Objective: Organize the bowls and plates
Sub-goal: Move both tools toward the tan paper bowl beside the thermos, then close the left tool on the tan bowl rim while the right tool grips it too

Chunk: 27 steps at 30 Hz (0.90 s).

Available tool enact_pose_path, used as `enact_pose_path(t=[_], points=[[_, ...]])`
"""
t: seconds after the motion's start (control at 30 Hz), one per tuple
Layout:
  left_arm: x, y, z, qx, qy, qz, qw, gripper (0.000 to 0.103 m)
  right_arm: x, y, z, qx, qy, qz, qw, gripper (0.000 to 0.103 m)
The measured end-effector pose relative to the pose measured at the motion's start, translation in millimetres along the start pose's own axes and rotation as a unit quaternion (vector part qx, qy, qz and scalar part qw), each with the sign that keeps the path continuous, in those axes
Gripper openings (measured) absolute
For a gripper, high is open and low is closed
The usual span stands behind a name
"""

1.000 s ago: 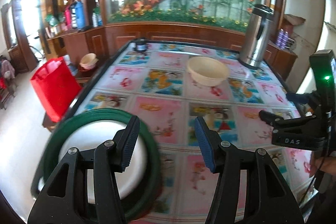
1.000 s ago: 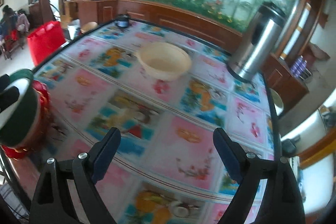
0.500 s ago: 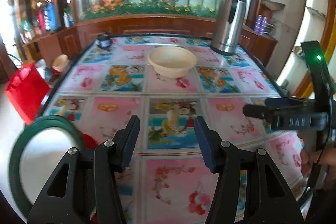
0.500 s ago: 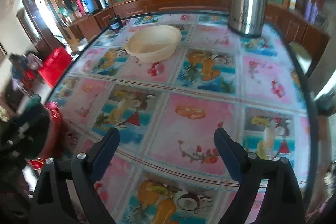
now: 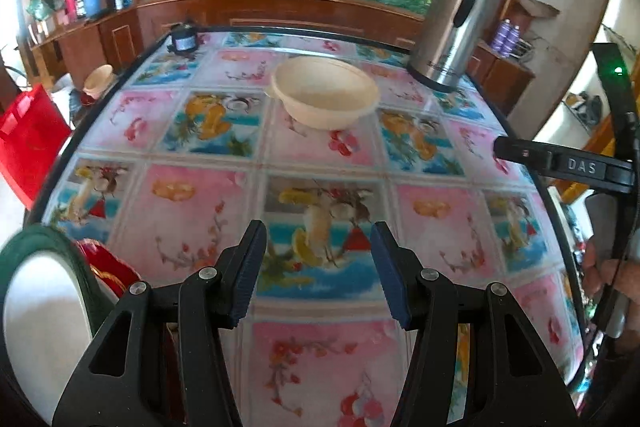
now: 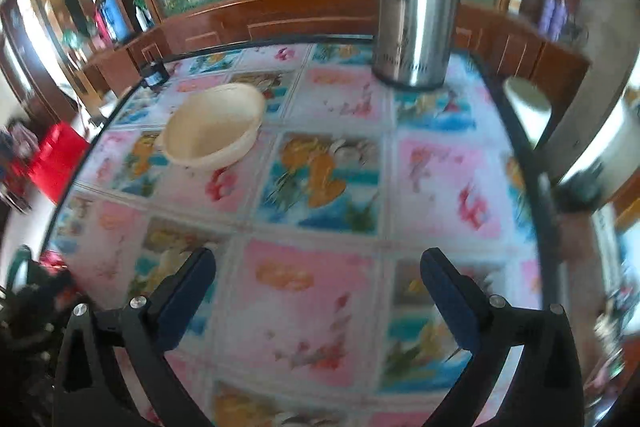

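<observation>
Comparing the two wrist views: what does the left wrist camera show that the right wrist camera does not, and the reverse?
Only the left wrist view shows the green-rimmed plate clearly, at the near left table edge with something red beside it, plus the right gripper's body and the hand holding it. Only the right wrist view shows the right gripper head-on, jaws wide, having just been opening, nothing between them. Both share the cream bowl, the steel thermos, the small dark jar and the patterned table.

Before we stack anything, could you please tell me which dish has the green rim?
The white plate at the table's near-left edge; the cream bowl further back is plain.
</observation>
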<state>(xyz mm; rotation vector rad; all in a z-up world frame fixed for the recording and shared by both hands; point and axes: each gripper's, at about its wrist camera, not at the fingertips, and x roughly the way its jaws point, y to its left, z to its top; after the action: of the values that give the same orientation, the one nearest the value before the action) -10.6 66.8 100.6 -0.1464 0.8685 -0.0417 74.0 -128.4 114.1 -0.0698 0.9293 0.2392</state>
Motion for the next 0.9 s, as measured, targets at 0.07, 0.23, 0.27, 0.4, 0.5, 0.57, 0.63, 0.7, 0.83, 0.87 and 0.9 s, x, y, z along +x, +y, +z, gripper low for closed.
enact_pose_path(t=[0.07, 0.23, 0.27, 0.4, 0.5, 0.57, 0.63, 0.7, 0.83, 0.87, 0.9], points=[[4, 1, 11, -0.008, -0.001, 0.002, 1.0000, 0.054, -2, 0, 9, -0.018, -0.016, -0.024, 0.999, 0.102], [17, 2, 32, -0.009, 0.004, 0.027, 0.9996, 0.054, 26, -21, 35, 0.013, 0.006, -0.005, 1.000, 0.102], [21, 2, 37, -0.010, 0.006, 0.031, 0.9994, 0.054, 36, -27, 38, 0.034, 0.024, 0.024, 0.999, 0.102], [42, 11, 55, -0.035, 0.024, 0.041, 0.9983, 0.054, 43, -7, 51, -0.008, -0.007, 0.006, 1.000, 0.102], [53, 18, 68, -0.065, 0.023, 0.038, 0.9969, 0.054, 32, 21, 64, -0.082, -0.078, -0.027, 0.993, 0.102], [61, 20, 80, -0.078, 0.020, 0.059, 0.9949, 0.054, 45, 36, 78, -0.127, -0.071, -0.057, 0.988, 0.102], [69, 23, 89, -0.088, 0.020, 0.072, 0.9933, 0.054, 70, 35, 90, -0.121, -0.010, -0.025, 0.992, 0.102], [80, 27, 99, -0.105, 0.025, 0.079, 0.9910, 0.054, 90, 27, 98, -0.085, 0.027, 0.023, 0.996, 0.101], [103, 32, 116, -0.125, 0.034, 0.091, 0.9874, 0.054, 106, 26, 108, -0.073, 0.024, 0.046, 0.996, 0.100], [107, 31, 119, -0.128, 0.034, 0.090, 0.9871, 0.054, 111, 27, 112, -0.078, 0.027, 0.046, 0.996, 0.100], [112, 31, 122, -0.129, 0.034, 0.092, 0.9867, 0.054, 115, 29, 113, -0.081, 0.031, 0.046, 0.995, 0.097]])
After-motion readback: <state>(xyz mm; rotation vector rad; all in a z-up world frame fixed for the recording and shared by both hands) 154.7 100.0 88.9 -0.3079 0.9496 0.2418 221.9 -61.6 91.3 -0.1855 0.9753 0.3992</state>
